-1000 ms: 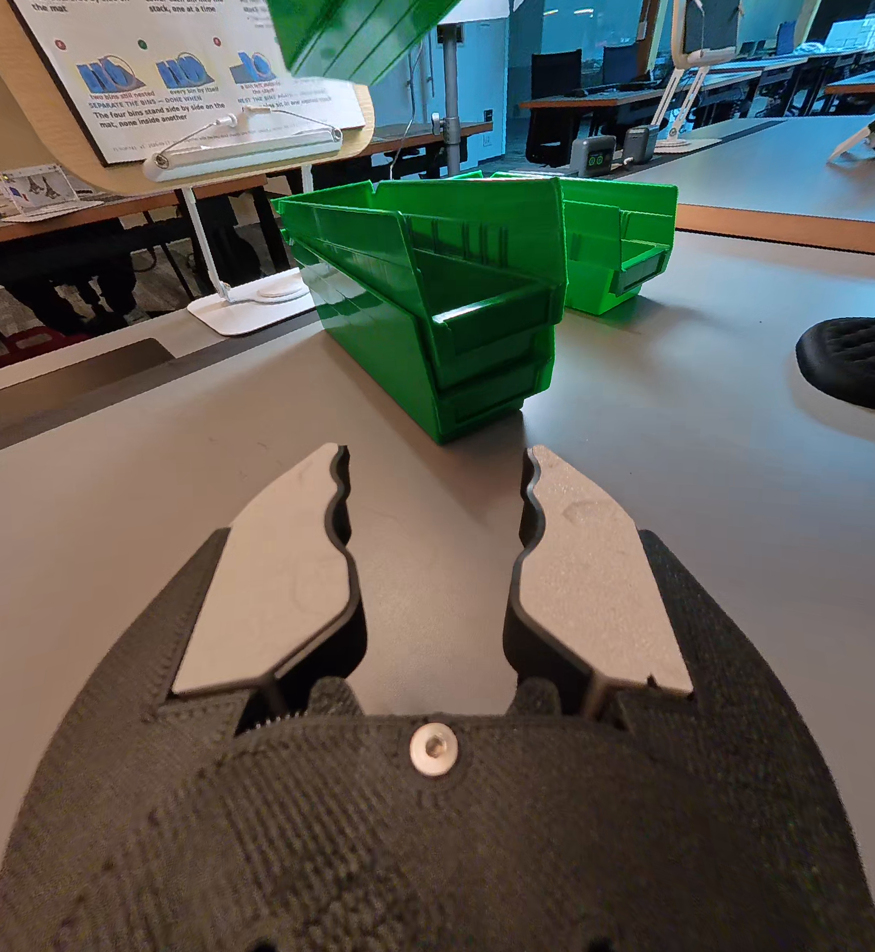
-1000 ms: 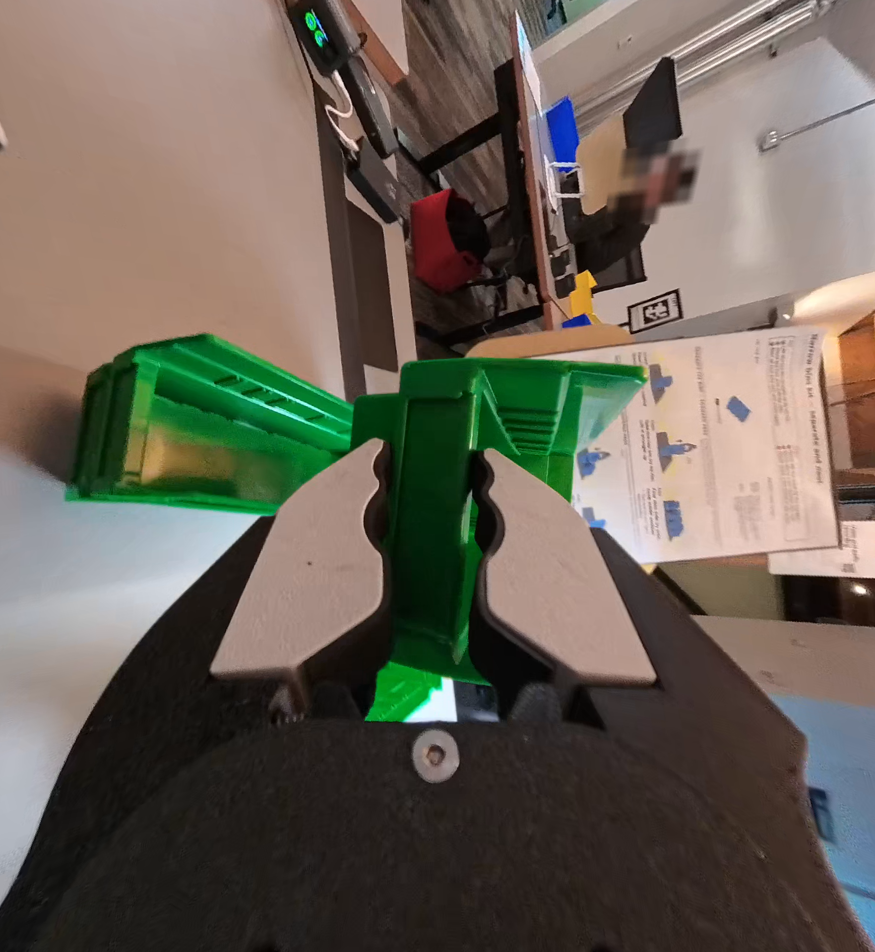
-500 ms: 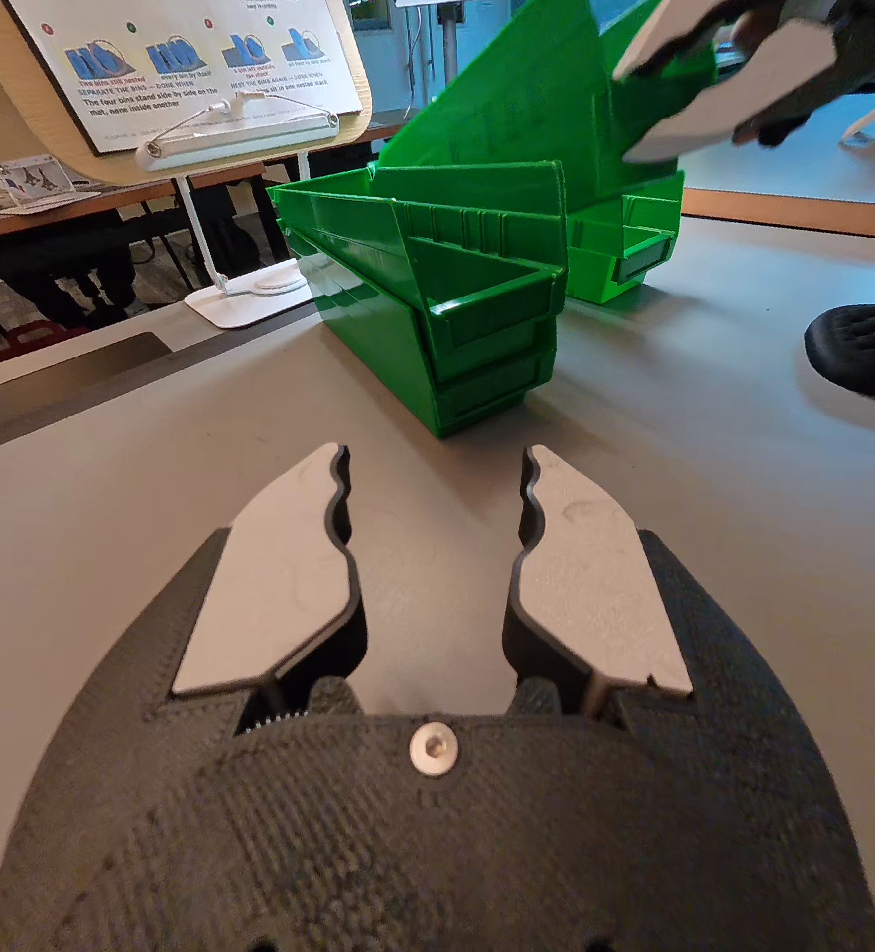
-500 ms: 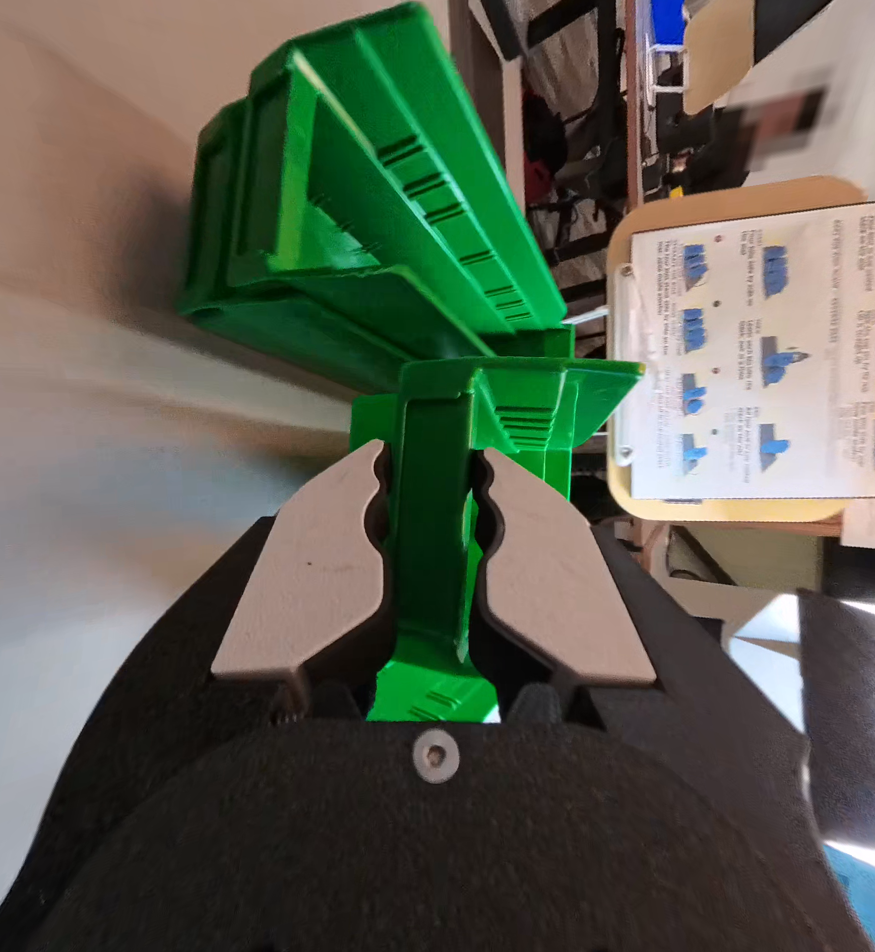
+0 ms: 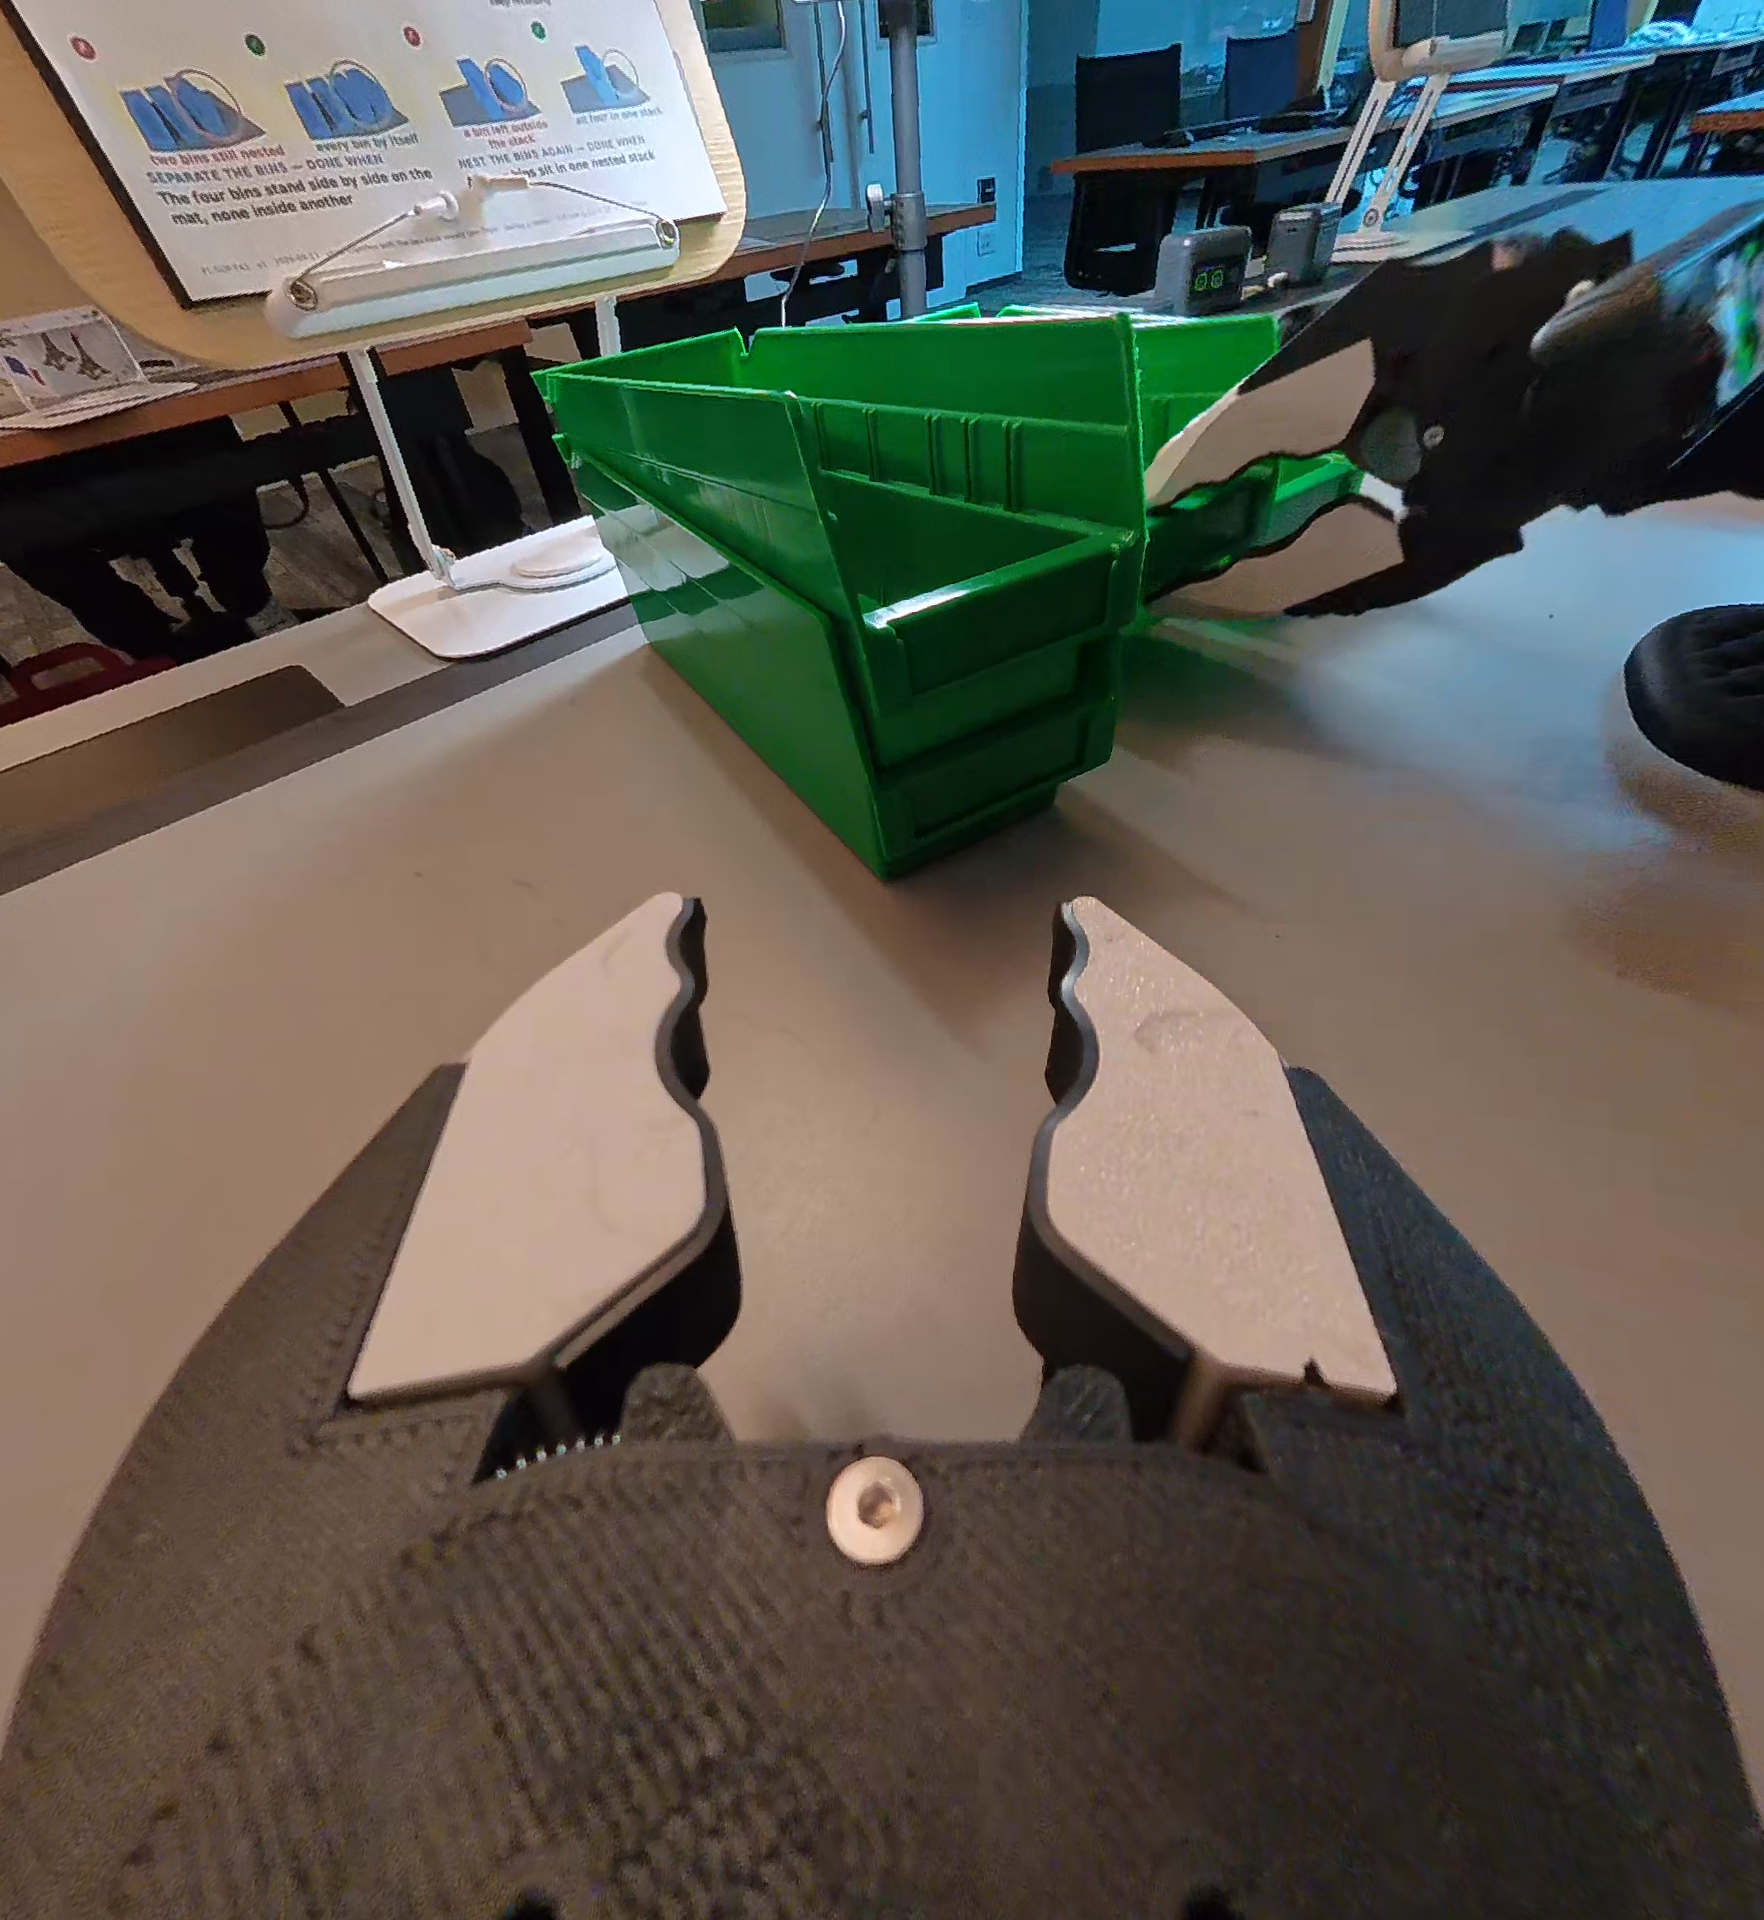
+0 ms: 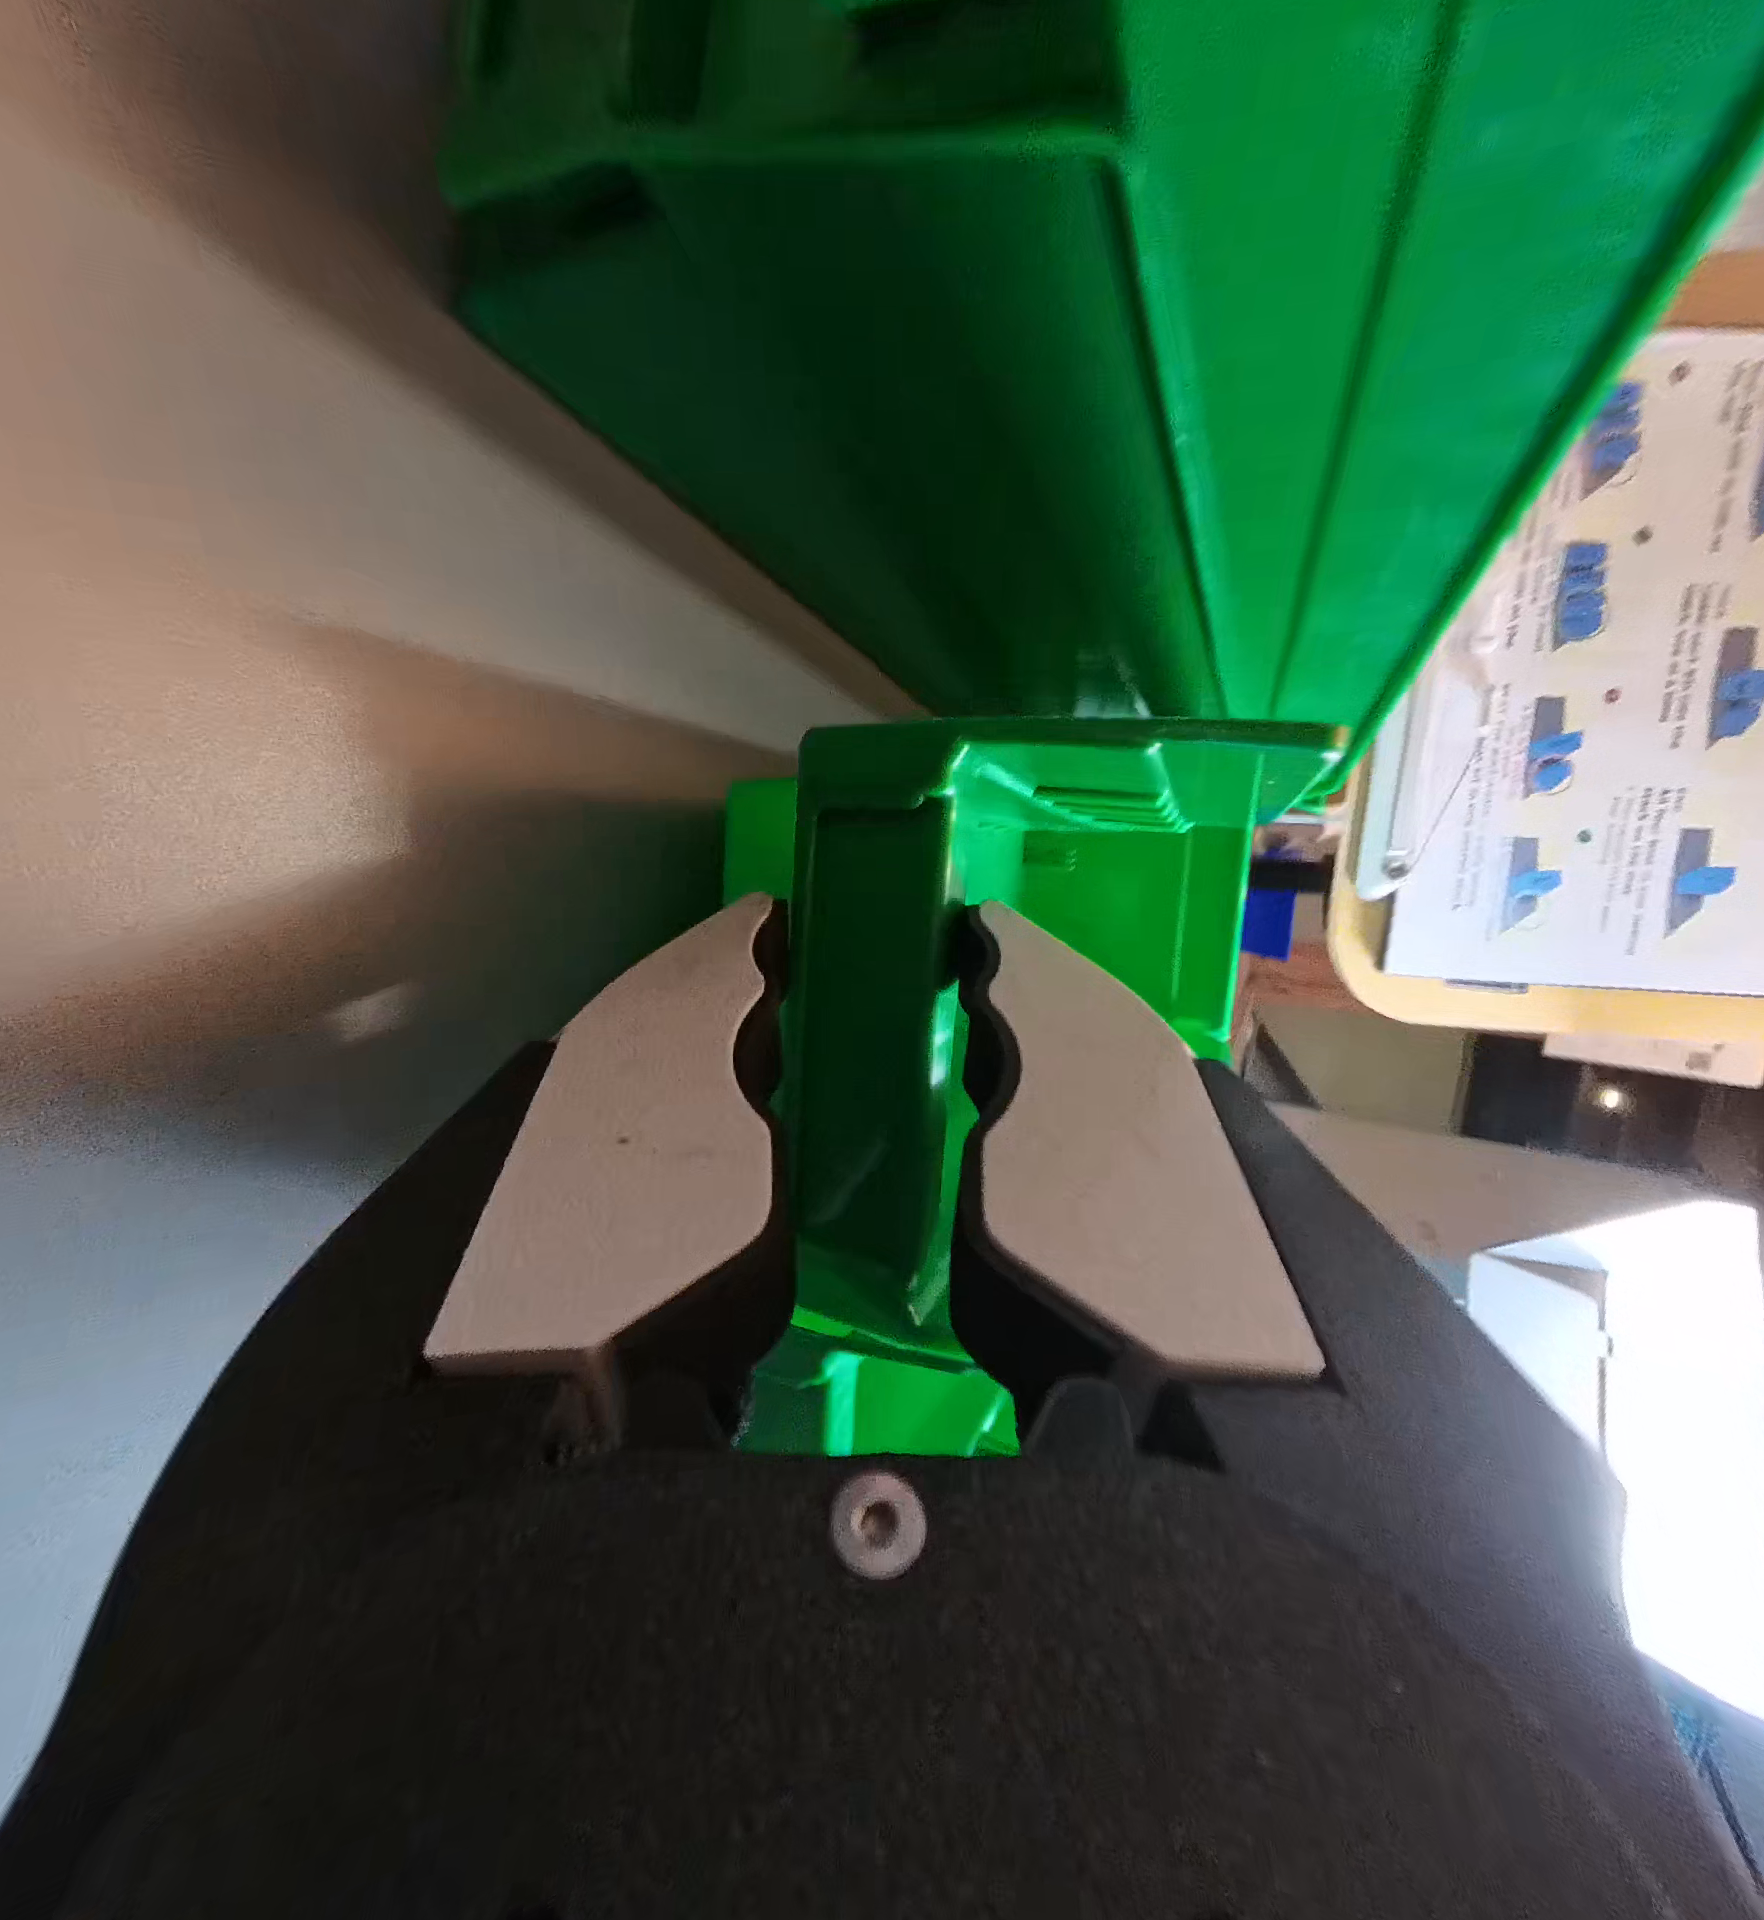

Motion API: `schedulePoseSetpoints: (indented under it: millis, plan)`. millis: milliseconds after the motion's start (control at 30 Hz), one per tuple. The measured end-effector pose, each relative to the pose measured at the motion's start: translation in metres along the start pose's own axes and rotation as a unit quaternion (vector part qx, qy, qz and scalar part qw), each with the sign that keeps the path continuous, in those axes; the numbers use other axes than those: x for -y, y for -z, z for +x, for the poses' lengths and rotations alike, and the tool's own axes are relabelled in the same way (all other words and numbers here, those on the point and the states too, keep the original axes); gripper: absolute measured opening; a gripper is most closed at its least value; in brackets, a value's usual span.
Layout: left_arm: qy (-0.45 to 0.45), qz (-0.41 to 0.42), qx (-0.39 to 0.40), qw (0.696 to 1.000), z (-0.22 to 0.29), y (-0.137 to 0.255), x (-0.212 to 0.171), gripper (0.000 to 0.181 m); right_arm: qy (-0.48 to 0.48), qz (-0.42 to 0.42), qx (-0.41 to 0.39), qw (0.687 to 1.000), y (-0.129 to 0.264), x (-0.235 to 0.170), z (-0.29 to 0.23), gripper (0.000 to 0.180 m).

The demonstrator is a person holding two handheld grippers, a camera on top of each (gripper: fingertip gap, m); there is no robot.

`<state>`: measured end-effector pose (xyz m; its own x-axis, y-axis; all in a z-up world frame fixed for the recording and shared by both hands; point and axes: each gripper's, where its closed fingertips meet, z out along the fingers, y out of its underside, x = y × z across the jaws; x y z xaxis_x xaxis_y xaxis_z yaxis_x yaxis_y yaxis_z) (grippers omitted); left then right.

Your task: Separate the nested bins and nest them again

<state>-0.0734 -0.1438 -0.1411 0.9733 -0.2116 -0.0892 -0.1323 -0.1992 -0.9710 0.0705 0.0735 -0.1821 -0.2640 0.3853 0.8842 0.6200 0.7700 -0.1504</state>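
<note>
Bins of glossy green plastic, with sloped fronts and ribbed walls, sit nested on the table ahead of the left gripper, whose jaws gape empty; at right the right gripper is clamped on a bin's lip; best to keep that bin level, settle it square beside the stack, then release

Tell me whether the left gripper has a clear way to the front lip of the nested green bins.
Probably yes. The left gripper is open and empty, and only bare table lies between it and the nested green bins. The right gripper works behind them, off that path.
</note>
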Motion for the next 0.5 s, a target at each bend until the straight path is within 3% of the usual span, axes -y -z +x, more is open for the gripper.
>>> schedulePoseSetpoints:
  millis: [200,367,500]
  plan:
    - [-0.004,-0.007,-0.002,1.0,0.002,-0.001,-0.002,0.063,-0.098,0.001,0.02,0.995,0.005,0.007,-0.008,0.047]
    - [-0.013,-0.011,-0.015,1.0,0.009,-0.005,0.0,0.062,-0.268,0.089,0.004,0.959,0.054,0.027,0.005,0.05]
    - [-0.06,-0.022,-0.041,0.997,0.023,-0.016,0.01,0.06,-0.363,0.122,-0.016,0.924,0.101,0.016,0.004,0.05]
